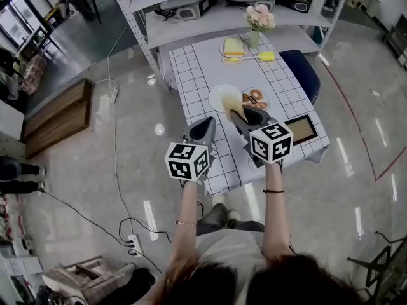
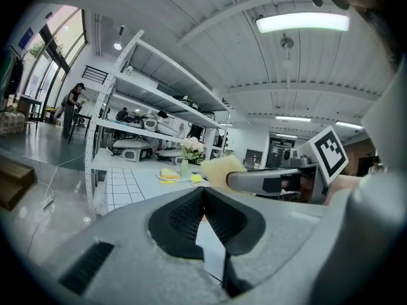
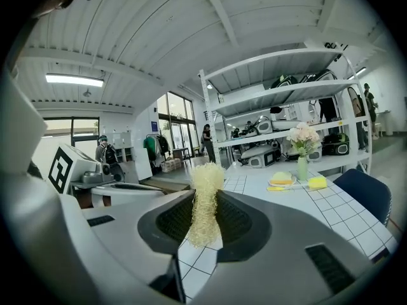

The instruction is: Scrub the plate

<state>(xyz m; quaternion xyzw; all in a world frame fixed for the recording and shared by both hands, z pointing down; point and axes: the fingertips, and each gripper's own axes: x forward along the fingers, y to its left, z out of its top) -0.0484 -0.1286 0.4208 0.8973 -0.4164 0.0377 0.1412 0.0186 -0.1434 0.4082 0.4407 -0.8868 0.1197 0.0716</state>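
The pale plate (image 1: 221, 96) lay flat on the checked tabletop (image 1: 191, 75), with nothing gripping it. Just at its near edge in the head view, the right hand-held gripper (image 1: 243, 114) was clamped on a yellow fibrous scrubber (image 3: 205, 202); whether the scrubber touched the plate could not be told. The left hand-held gripper (image 2: 203, 193) hung beside it, jaws pressed together with nothing between them. The tool seemed ready, so steadying the plate and the scrubbing itself likely remained.

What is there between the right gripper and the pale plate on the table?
A yellow fibrous scrubber, clamped in the fingers of the right gripper, sticks out toward the plate. The head view shows this; contact cannot be told.
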